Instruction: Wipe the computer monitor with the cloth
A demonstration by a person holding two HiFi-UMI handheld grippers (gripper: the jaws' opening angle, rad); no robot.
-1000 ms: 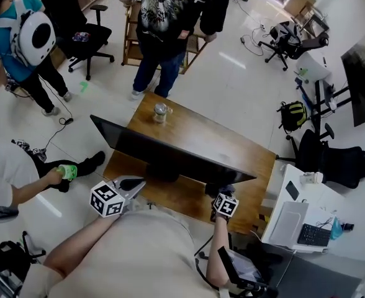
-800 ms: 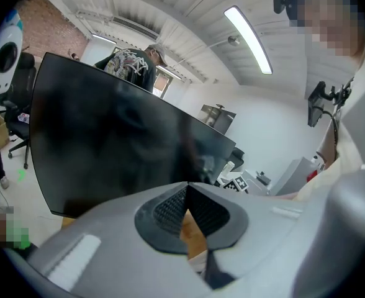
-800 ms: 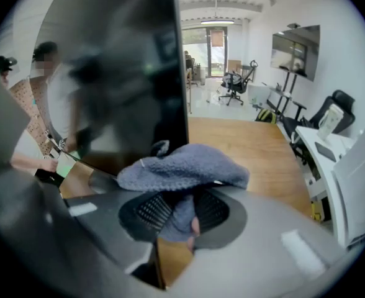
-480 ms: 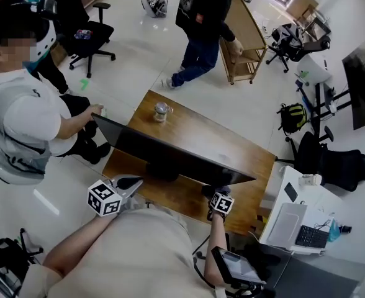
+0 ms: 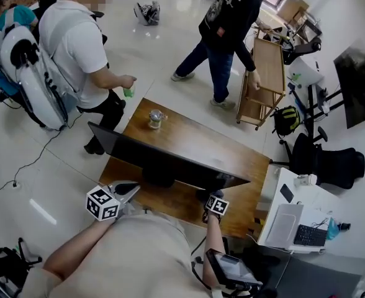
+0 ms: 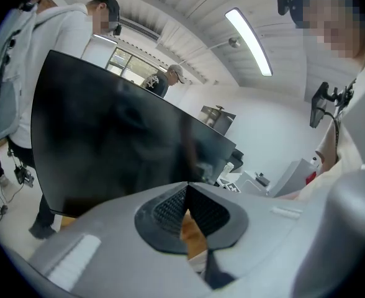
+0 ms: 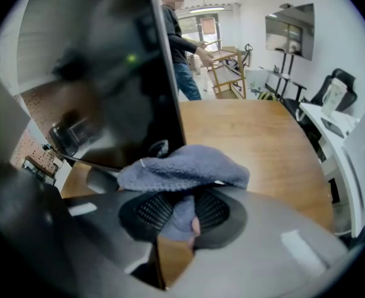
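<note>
A wooden table (image 5: 232, 151) stands in a bright office. The right gripper (image 7: 181, 211) has its jaws clamped on a blue-grey cloth (image 7: 185, 166), just beside the right edge of the monitor (image 5: 164, 157). The left gripper (image 6: 185, 205) has its jaws pressed together with nothing between them. The monitor stands upright, its long axis along the table, its screen facing the grippers. A glass jar (image 5: 156, 118) sits behind it, its contents unclear.

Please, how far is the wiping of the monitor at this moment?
Done: the right gripper is shut on the cloth. In hand: the cloth is at the monitor's right edge; contact is unclear. To do: the wiping itself; no wiped area shows. The left gripper is shut, empty.
</note>
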